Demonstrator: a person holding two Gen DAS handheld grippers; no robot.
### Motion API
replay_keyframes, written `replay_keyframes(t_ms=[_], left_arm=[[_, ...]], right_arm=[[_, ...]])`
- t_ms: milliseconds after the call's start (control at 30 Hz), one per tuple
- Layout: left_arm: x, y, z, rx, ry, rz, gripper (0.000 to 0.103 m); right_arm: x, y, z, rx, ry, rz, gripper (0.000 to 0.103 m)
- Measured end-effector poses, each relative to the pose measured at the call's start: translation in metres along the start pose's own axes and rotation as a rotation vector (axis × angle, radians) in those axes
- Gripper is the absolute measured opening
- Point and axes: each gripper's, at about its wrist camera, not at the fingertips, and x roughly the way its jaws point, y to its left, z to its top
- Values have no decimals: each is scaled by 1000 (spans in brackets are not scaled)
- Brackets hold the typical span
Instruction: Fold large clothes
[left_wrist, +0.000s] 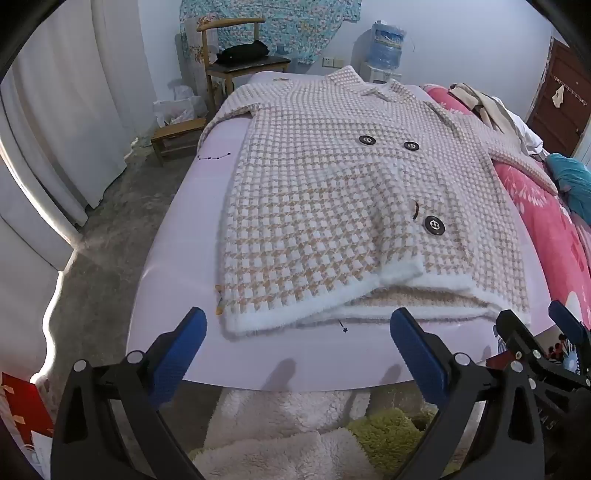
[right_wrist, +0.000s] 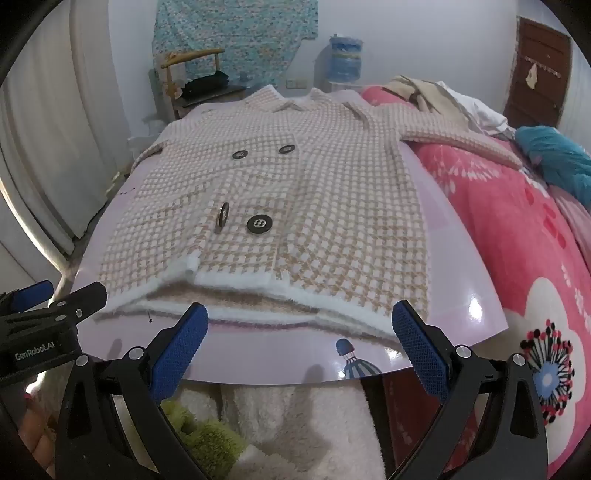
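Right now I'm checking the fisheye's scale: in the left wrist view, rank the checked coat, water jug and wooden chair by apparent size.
1. checked coat
2. wooden chair
3. water jug
The coat lies much nearer, so its lead is partly nearness.

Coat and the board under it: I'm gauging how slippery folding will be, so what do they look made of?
Coat: thick fuzzy knit or woven wool-like fabric, matte, with a fluffy white hem; likely grippy. Board: smooth, glossy lilac sheet, probably plastic, showing bright glare spots; likely slick.

The right claw (right_wrist: 300, 332) hangs wide open just short of the checked coat's (right_wrist: 295, 206) hem.
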Motion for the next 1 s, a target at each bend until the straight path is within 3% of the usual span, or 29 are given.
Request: replay_keyframes(t_ms=[1000], left_arm=[[-5, 0, 2, -3, -5, -9, 98]], right_arm=[[-7, 0, 0, 1, -7, -4, 95]])
